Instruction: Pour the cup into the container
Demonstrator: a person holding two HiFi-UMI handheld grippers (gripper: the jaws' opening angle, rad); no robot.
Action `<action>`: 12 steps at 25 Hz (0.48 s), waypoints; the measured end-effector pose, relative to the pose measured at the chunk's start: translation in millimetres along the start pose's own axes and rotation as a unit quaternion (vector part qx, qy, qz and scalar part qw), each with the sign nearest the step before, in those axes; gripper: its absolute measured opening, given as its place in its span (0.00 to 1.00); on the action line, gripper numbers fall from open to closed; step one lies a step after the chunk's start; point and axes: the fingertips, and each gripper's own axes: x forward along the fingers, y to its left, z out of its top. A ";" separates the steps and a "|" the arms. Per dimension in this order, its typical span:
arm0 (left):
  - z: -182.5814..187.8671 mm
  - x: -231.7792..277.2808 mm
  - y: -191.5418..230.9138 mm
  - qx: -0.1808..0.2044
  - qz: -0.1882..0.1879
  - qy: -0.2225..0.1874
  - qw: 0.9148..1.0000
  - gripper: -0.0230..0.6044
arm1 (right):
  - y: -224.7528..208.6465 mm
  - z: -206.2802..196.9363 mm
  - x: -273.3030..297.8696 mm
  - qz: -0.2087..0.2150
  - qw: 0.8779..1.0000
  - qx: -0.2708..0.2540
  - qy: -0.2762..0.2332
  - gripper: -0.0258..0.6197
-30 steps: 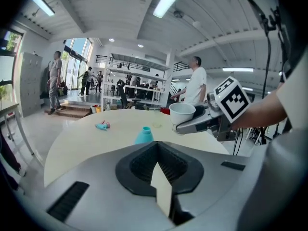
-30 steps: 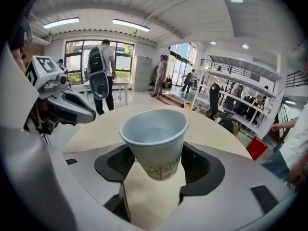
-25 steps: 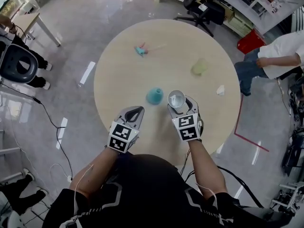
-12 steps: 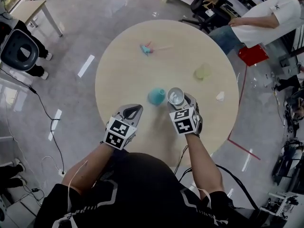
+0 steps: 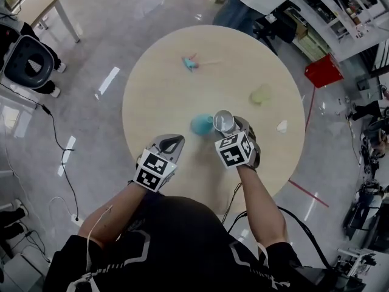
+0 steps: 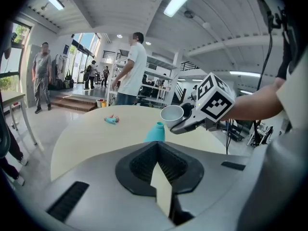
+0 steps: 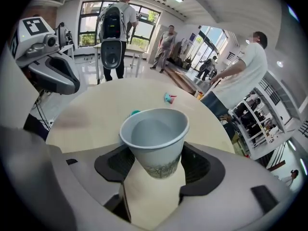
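While my left gripper (image 5: 171, 143) rests closed and empty over the near edge of the table (image 5: 164, 84), the teal container (image 5: 200, 124) stands just ahead to its right, and my right gripper (image 5: 233, 126) is clamped on the paper cup (image 5: 223, 121) just beside that container.

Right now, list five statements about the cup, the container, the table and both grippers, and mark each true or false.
1. The right gripper holds a paper cup between its fingers. True.
2. The left gripper holds the teal container. False: its fingers are shut on nothing.
3. The teal container stands upright on the table. True.
4. The table is square. False: it is round.
5. The paper cup rests on the table. False: it is held off it, beside the teal container.
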 end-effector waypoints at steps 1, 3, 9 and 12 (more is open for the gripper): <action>-0.2 0.5 -0.5 -0.001 -0.001 0.000 1.000 0.04 | -0.4 -0.6 0.1 0.000 1.000 -0.004 0.004 0.52; -1.6 4.0 0.0 -0.004 -0.003 0.001 1.000 0.04 | -1.5 -1.1 2.9 -0.001 1.000 -0.014 0.010 0.52; -3.0 9.0 0.3 -0.007 -0.005 -0.001 1.000 0.04 | -0.7 -0.2 6.1 -0.004 0.999 -0.039 0.023 0.52; -4.2 10.1 -0.9 -0.009 -0.006 0.000 1.000 0.04 | -1.5 -0.4 6.9 -0.005 0.998 -0.048 0.027 0.52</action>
